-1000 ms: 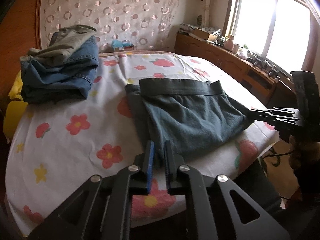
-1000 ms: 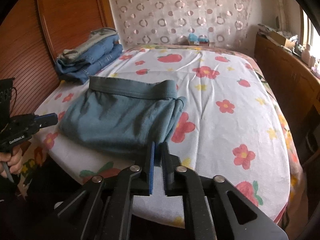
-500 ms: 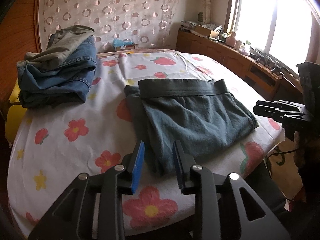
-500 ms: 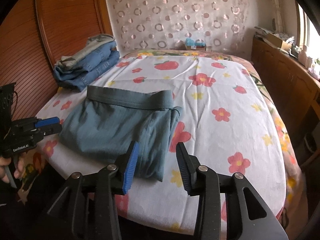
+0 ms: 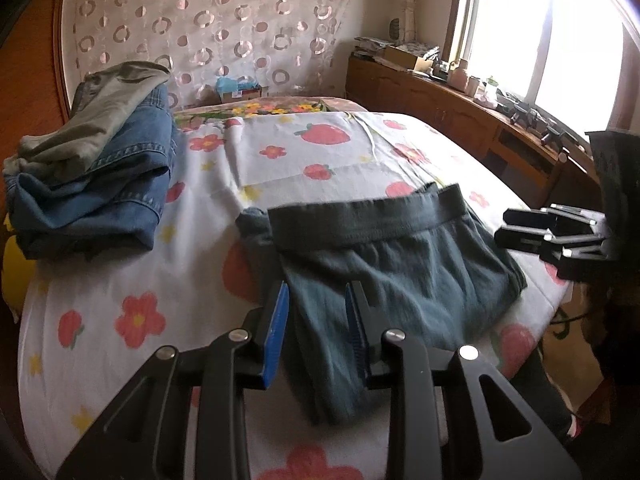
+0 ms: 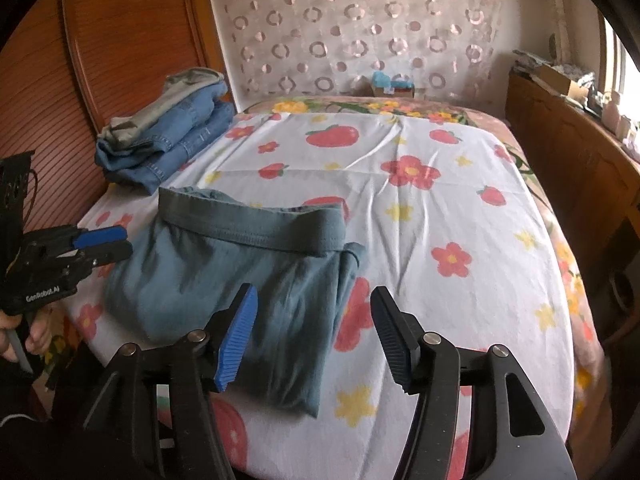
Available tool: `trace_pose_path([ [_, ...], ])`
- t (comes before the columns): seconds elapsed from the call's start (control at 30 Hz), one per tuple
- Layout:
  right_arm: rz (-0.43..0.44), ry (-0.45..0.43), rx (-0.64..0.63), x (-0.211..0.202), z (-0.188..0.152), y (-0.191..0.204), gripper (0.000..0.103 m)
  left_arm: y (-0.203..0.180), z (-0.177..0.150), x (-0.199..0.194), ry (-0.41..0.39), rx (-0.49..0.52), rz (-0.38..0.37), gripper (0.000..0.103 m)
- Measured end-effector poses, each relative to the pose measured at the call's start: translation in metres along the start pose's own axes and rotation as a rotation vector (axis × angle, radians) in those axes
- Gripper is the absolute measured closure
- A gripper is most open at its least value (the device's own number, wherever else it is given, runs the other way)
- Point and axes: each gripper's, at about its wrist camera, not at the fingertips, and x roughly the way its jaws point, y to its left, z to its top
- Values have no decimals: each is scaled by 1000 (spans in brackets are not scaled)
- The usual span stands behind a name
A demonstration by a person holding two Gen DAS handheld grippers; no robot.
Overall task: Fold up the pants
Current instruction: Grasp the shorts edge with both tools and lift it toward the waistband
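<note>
Grey-green pants [image 5: 384, 272] [image 6: 224, 268] lie folded flat on the flowered bed sheet [image 5: 120, 280], with the waistband on the far side. My left gripper [image 5: 316, 320] stands open just above their near left corner, and its pads do not press the cloth. My right gripper [image 6: 314, 332] hovers over the near right corner. Its jaws are opening, and the folded edge shows in the gap untouched. Each gripper appears in the other's view: the right gripper [image 5: 532, 232] beside the pants' right edge, the left gripper [image 6: 104, 242] at their left edge.
A stack of folded jeans with olive trousers on top [image 5: 96, 176] [image 6: 172, 136] sits at the bed's far left by the wooden headboard [image 6: 120, 60]. A cluttered sideboard [image 5: 460, 116] runs under the window on the right. A small box [image 6: 392, 86] stands at the bed's head.
Both grippers were shut at the pants' near edge; they have opened, let the cloth go and drawn back a little. The pants lie still, folded.
</note>
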Motion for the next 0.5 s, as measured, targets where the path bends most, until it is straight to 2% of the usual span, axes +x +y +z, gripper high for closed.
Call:
trace_pose_path([
  [0.23,5,48,10,24,14,-7,43,15,18,12,6,-19,-33,75],
  [0.5,8,85,23,45,25,-12,43,27,27,34,54,-27,-21,74],
])
